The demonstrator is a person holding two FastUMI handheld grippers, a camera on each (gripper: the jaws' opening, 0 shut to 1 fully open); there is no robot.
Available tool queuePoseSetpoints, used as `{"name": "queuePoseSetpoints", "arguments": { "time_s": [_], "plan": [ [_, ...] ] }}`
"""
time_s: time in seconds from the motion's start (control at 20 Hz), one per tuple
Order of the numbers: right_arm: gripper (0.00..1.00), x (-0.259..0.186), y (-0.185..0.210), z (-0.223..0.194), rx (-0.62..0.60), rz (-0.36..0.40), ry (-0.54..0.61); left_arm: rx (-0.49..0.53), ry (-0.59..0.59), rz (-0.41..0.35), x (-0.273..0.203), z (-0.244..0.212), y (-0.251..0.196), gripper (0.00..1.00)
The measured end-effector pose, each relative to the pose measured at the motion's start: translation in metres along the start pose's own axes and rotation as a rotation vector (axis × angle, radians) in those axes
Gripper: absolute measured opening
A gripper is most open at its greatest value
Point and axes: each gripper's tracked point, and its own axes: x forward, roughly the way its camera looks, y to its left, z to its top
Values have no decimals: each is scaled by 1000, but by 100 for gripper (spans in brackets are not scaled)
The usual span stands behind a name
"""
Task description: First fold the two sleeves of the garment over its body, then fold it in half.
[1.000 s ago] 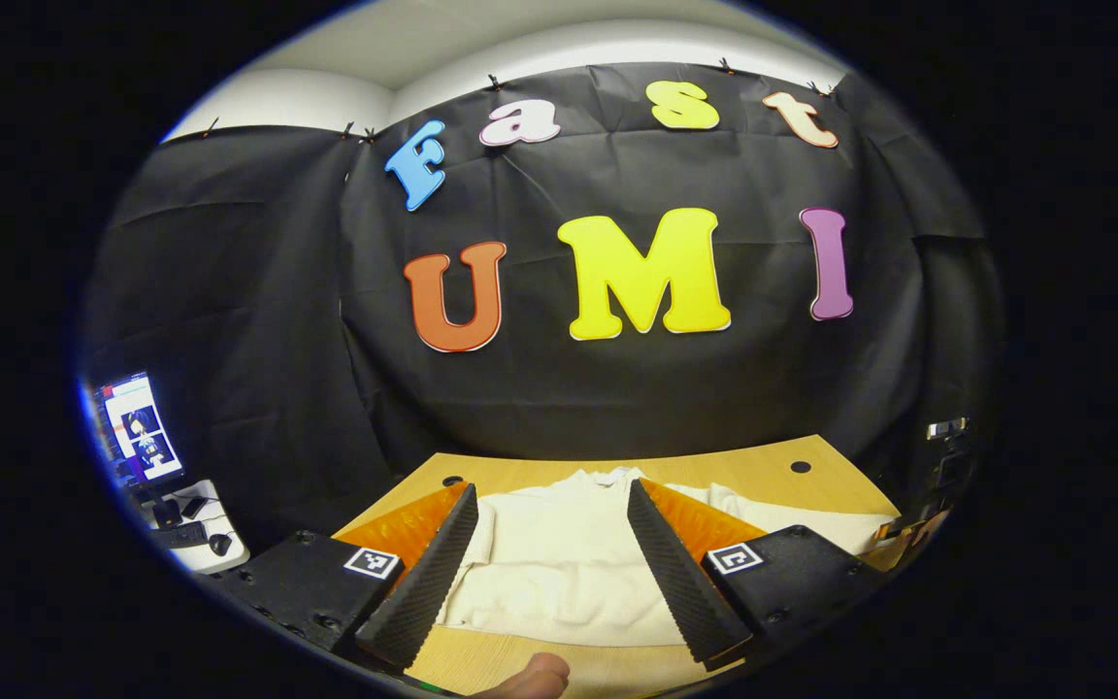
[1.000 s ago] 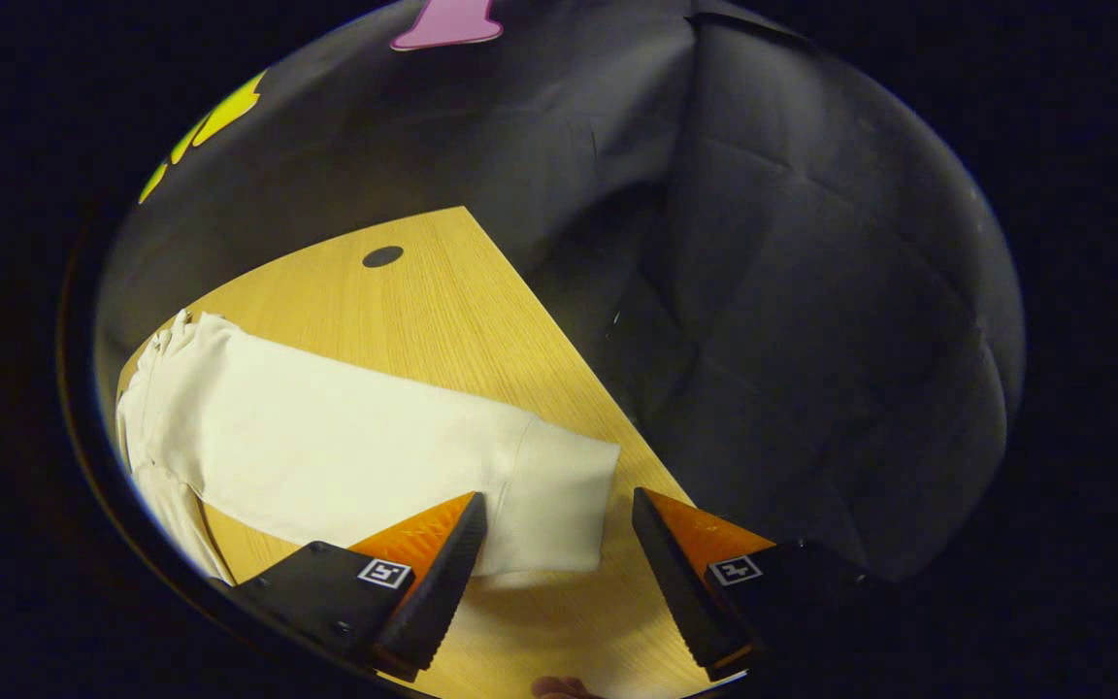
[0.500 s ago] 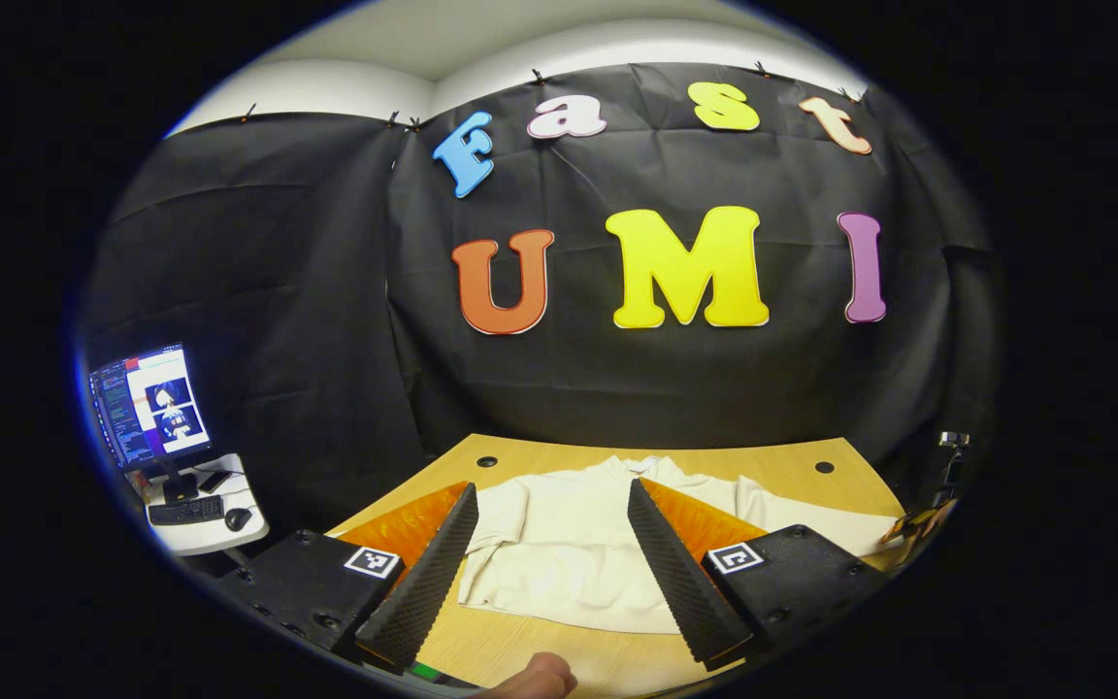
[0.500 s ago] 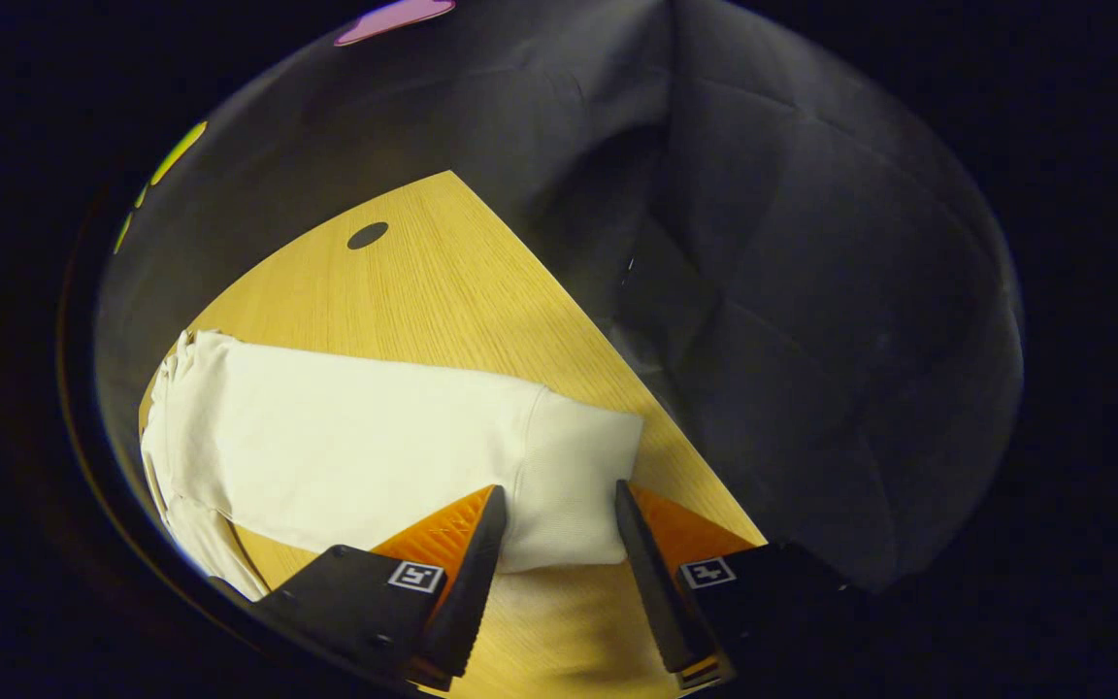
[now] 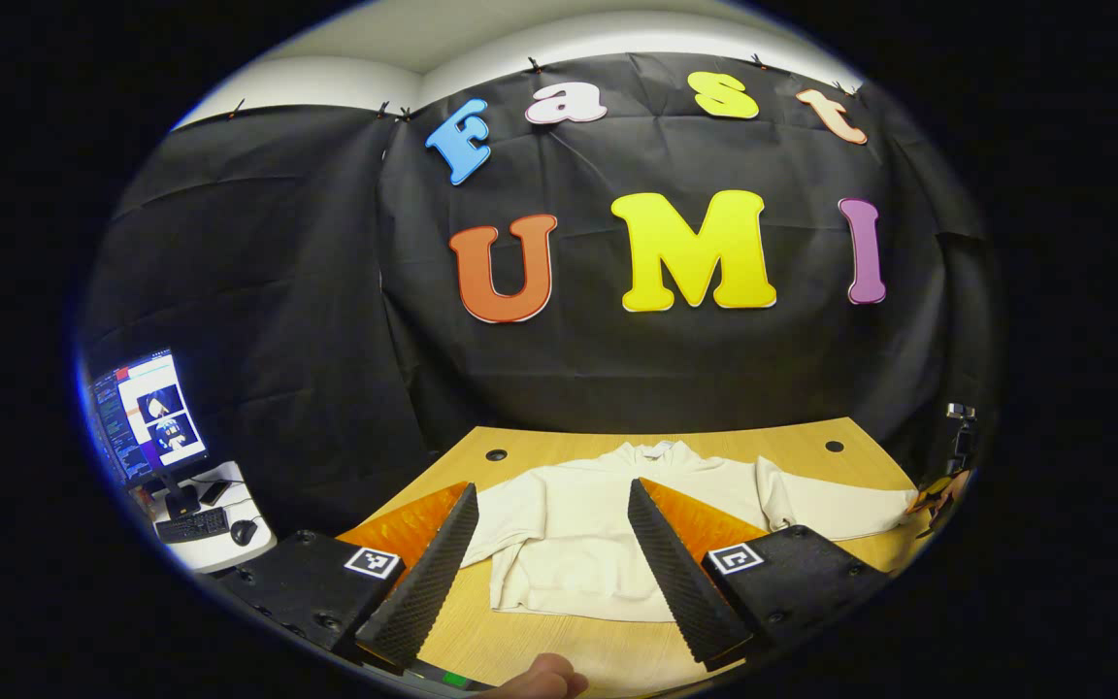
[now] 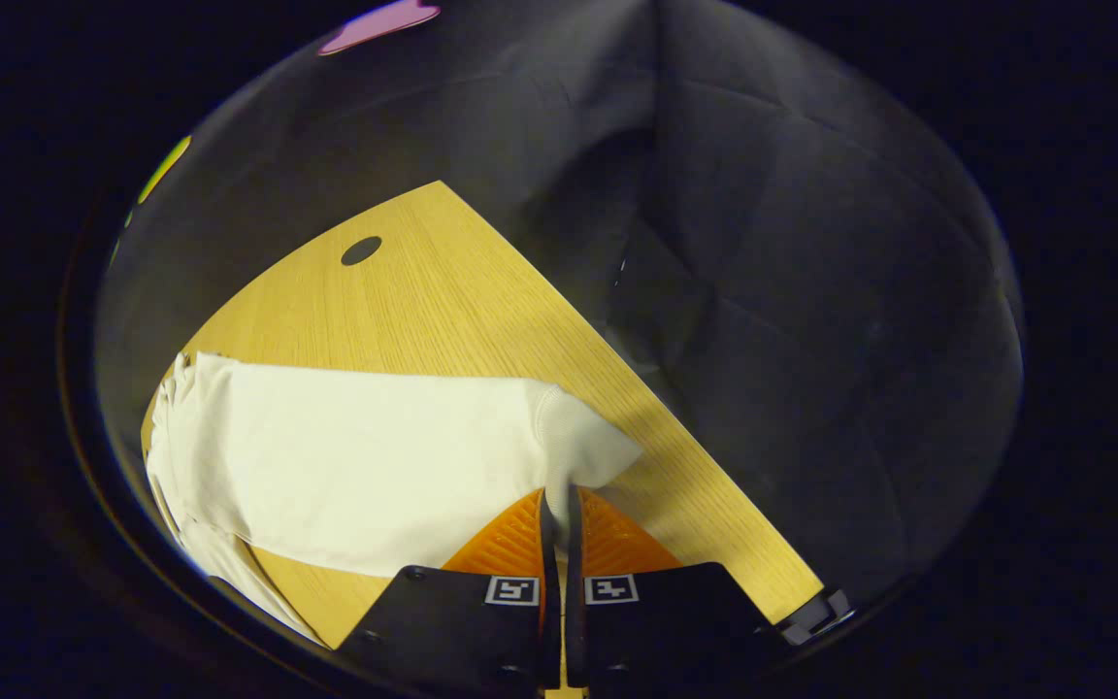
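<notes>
Monitor (image 5: 144, 413), keyboard (image 5: 188, 525), mouse (image 5: 243, 529), wooden table (image 6: 443, 301)

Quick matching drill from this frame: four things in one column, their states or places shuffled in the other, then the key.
Things:
1. right gripper
2. left gripper
3. sleeve cuff
4. monitor

States:
A. open, above the table
B. pinched between two fingers
C. lit, on a side desk
D. shut on cloth

Pairs: 1-D, 2-A, 3-B, 4-C

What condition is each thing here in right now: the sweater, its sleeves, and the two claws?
White sweatshirt: flat on the wooden table, unfolded.
Sleeve: stretched out sideways, cuff pinched.
Other sleeve: spread out, untouched.
Right claw: shut on the cuff.
Left claw: open, holding nothing.
Monitor: switched on.
</notes>
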Motion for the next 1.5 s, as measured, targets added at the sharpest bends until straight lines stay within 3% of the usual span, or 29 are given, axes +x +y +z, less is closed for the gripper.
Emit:
{"name": "queuePoseSetpoints", "arguments": {
  "time_s": [0.35, 0.75, 0.95, 1.2, 1.5],
  "plan": [
    [2, -50, 30, 16, 20, 28, -65, -15, -12, -74, 36, -2, 22, 99],
    [2, -129, 106, 38, -126, 95, -185, -24, -48, -220, 68, 0, 19, 99],
    [2, -164, 155, 37, -228, 170, -229, -35, -52, -273, 80, -7, 23, 99],
    [2, -196, 264, 16, -398, 266, -264, -42, -70, -269, 99, -11, 47, 100],
    [2, -220, 423, -64, -582, 453, -228, -43, -73, -261, 117, -22, 74, 99]
  ]
}}
